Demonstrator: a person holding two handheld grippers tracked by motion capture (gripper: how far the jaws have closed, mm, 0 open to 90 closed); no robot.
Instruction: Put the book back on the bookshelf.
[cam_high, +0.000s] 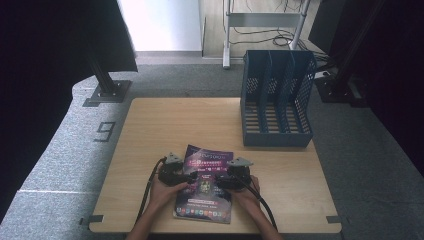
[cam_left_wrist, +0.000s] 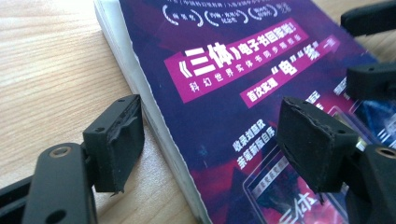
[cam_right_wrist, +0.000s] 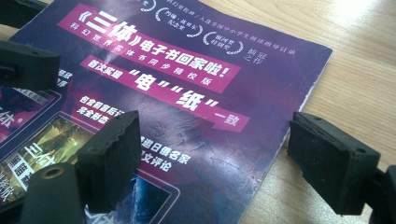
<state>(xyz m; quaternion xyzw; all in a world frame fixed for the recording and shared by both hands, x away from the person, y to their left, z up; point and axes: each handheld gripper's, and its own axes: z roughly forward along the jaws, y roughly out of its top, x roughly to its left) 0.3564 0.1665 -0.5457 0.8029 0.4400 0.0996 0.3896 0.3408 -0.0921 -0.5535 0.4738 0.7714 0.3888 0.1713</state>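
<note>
Magazine (cam_high: 205, 185) lies flat on the table (cam_high: 150, 130), cover up, right between the 2 tongs and near the table's front edge. Purple glossy cover with pink banners.

Left tongs (cam_high: 181, 176) sit at its left edge. In the left gripper view they're spread wide (cam_left_wrist: 210, 140), straddling the spine side: 1 jaw over the bare wood just beside the page block, the other hovering over the cover. Not pinching anything yet as far as I can see.

Right tongs (cam_high: 226, 181) mirror that on the right edge. In the right gripper view they're also spread (cam_right_wrist: 212, 158), 1 jaw over the cover, the other out past the edge over the wood.

Handling guess: it's thin, light and floppy, so lifted by 1 edge it'll sag and the pages could fan open. Glossy cover looks slick, and the rubbery pads should help there. Spine side is the stiffest bit, so that's where I'd bite. Lying flat is the annoying part, a jaw has to get under an edge first.

Beyond the right tongs, toward the far side of the table, stands a blue rack (cam_high: 277, 100) with upright slots.
</note>
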